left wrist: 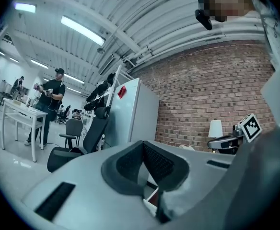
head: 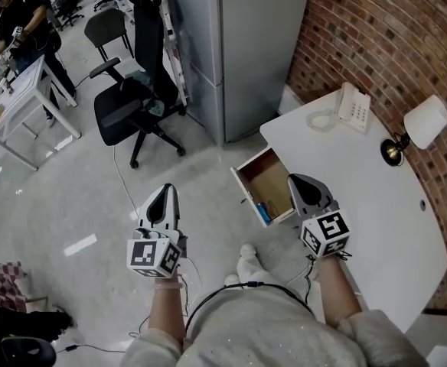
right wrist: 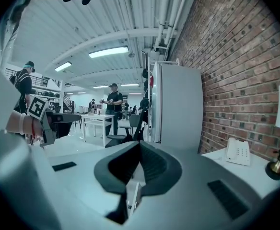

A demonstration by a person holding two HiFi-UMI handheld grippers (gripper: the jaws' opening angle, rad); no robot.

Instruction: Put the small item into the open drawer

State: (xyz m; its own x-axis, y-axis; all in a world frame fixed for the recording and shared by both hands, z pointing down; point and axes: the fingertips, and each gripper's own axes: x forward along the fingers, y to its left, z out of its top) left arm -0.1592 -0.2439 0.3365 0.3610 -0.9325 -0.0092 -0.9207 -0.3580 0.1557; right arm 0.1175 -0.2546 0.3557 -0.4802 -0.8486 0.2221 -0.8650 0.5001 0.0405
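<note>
An open wooden drawer (head: 248, 176) juts from the left side of the white desk (head: 376, 212). A small blue item (head: 263, 212) lies in its near corner. My right gripper (head: 300, 180) hovers at the drawer's right edge, above the desk rim; its jaws are shut with nothing between them, as the right gripper view (right wrist: 139, 145) also shows. My left gripper (head: 167, 190) hangs over the floor, well left of the drawer. Its pads meet in the left gripper view (left wrist: 143, 145), and it holds nothing.
A white telephone (head: 354, 107) and a desk lamp (head: 419, 125) stand at the desk's far end by the brick wall. A tall grey cabinet (head: 239, 44) rises behind the drawer. A black office chair (head: 132, 102) and a white table (head: 17, 105) stand at the left, with a person (head: 17, 21) behind.
</note>
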